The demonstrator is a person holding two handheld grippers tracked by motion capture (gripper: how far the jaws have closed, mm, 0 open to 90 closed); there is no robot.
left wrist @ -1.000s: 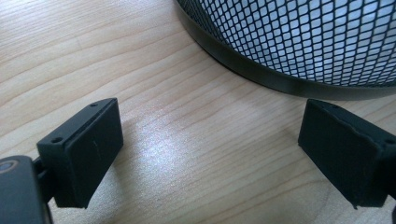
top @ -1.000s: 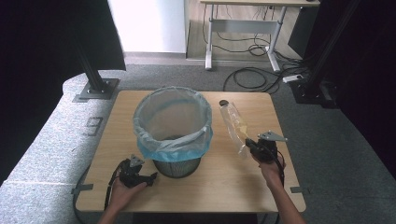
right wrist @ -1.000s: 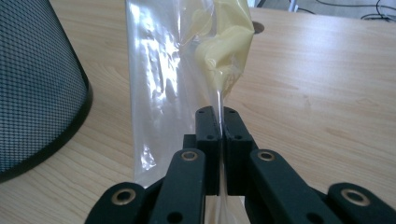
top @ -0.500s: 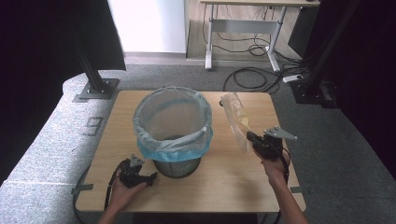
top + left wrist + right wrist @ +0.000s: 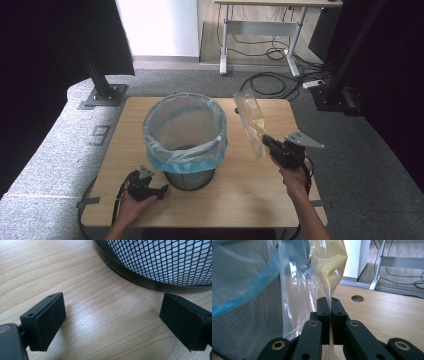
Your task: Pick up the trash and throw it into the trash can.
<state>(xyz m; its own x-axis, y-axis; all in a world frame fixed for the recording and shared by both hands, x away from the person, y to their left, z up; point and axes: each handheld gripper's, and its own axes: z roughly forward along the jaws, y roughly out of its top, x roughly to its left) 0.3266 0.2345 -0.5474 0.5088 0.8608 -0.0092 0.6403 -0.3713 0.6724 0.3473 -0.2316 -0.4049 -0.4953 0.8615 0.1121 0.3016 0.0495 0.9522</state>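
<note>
Bag (image 5: pixel 312 290) pinched between right tongs (image 5: pixel 329 305), rising beyond them.

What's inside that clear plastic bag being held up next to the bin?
The clear plastic bag holds something pale yellow, crumpled near its top. What it is cannot be told through the creased film. The right gripper pinches the bag's lower part.

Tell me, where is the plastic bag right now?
In the high view the plastic bag is at the right, up off the table, just right of the bin. The right gripper pinches its lower end.
</note>
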